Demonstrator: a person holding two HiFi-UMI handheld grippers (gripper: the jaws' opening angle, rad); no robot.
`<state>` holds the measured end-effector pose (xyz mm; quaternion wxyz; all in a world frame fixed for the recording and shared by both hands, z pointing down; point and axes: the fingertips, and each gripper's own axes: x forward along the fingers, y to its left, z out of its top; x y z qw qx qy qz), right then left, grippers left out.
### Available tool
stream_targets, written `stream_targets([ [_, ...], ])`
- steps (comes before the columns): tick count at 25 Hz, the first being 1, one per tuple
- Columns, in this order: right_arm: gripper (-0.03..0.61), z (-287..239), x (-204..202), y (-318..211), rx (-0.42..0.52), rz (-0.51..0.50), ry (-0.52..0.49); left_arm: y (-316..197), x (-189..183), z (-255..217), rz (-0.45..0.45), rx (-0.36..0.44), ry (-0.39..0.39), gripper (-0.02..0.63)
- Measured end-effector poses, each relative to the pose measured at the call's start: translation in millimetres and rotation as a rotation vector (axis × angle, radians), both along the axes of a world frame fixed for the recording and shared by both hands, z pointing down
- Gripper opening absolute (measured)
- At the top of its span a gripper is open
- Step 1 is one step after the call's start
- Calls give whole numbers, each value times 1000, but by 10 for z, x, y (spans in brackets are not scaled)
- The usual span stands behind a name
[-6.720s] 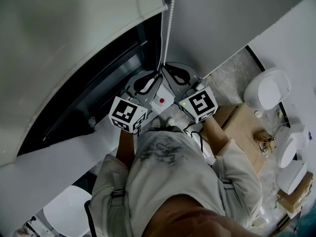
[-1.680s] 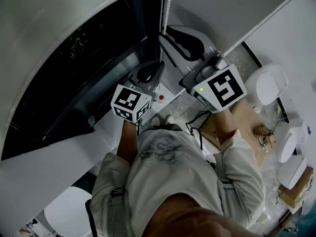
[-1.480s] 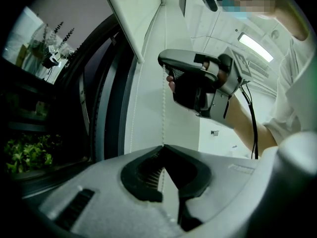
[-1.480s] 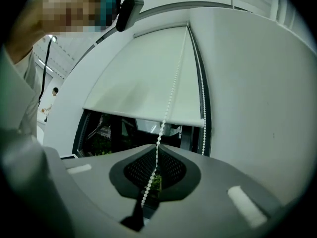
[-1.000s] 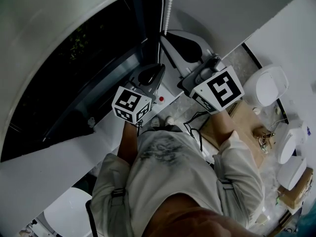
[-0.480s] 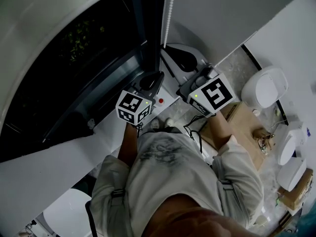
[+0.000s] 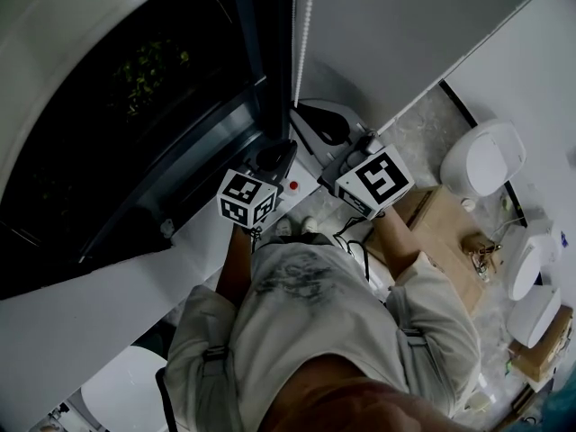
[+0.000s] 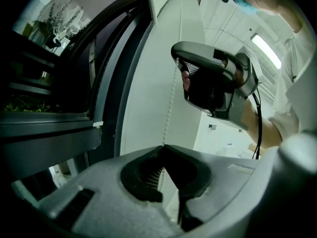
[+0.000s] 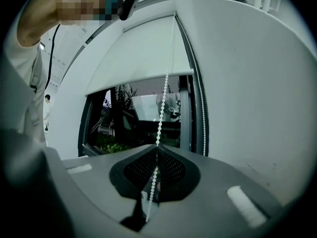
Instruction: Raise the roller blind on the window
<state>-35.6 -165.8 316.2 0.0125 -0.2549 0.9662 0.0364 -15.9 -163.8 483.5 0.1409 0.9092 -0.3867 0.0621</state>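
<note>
The white roller blind (image 9: 142, 58) hangs partway down the dark window (image 9: 133, 118); its bottom edge crosses the upper glass. In the head view the blind (image 7: 72, 25) fills the top left. A white bead chain (image 7: 302, 34) drops along the window's right frame. My right gripper (image 7: 301, 113) is shut on that bead chain (image 9: 161, 113), which runs on between its jaws. A second strand (image 9: 200, 113) hangs free beside it. Just below, my left gripper (image 7: 283, 148) is also shut, with the chain (image 8: 171, 103) running into its jaw tips (image 8: 163, 147). The right gripper (image 8: 213, 83) shows above it.
A grey window frame (image 7: 207, 133) and a white sill (image 7: 117, 277) lie to the left. A white wall (image 7: 405, 34) stands right of the chain. On the floor to the right are a cardboard box (image 7: 445, 228) and several round white fixtures (image 7: 486, 160).
The blind has risen, baring more dark glass. My right gripper, high on the chain 1.7 s ago, has come down with it toward the left gripper, which has barely moved.
</note>
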Motion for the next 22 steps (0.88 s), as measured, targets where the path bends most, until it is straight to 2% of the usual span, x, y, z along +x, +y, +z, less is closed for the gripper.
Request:
stream_targets([
  [22, 11, 746, -27, 17, -105, 6, 90, 30, -22, 750, -7, -119, -48, 11],
])
